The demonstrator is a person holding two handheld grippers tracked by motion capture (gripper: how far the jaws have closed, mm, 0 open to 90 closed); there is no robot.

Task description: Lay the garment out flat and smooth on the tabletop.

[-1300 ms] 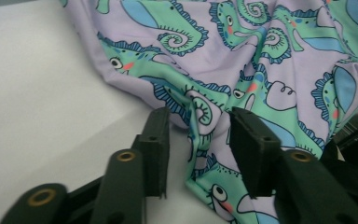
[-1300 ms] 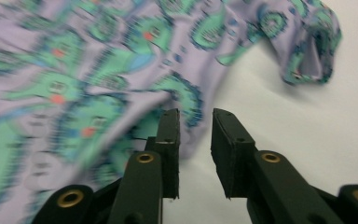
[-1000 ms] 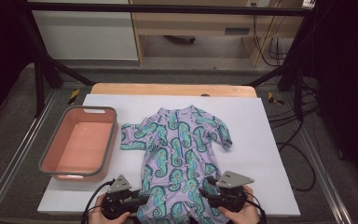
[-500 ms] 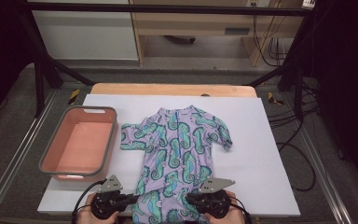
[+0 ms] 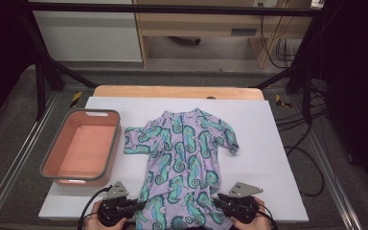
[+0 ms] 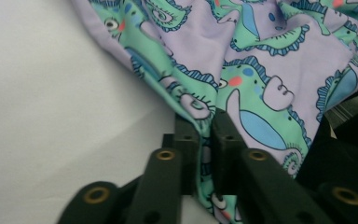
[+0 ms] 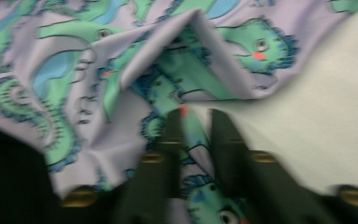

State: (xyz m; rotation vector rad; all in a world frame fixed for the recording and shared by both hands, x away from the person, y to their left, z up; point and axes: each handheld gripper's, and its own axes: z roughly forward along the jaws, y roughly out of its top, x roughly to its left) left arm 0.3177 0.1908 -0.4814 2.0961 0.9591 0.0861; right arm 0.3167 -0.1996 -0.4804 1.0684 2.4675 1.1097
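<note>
I have the seahorse-print swimsuit (image 5: pixel 184 158) lying flat on the white surface (image 5: pixel 278 143), just right of the pink basin (image 5: pixel 79 148), its neck away from me and its lower hem at the near edge. My left gripper (image 6: pixel 206 122) has just closed its fingers (image 6: pixel 186 135) and they pinch the hem's left corner, the corner nearer the basin. My right gripper (image 7: pixel 196 122) has also just been closing; its fingers (image 7: pixel 226 135) pinch the opposite corner, farther from the basin, with cloth bunched between them.
</note>
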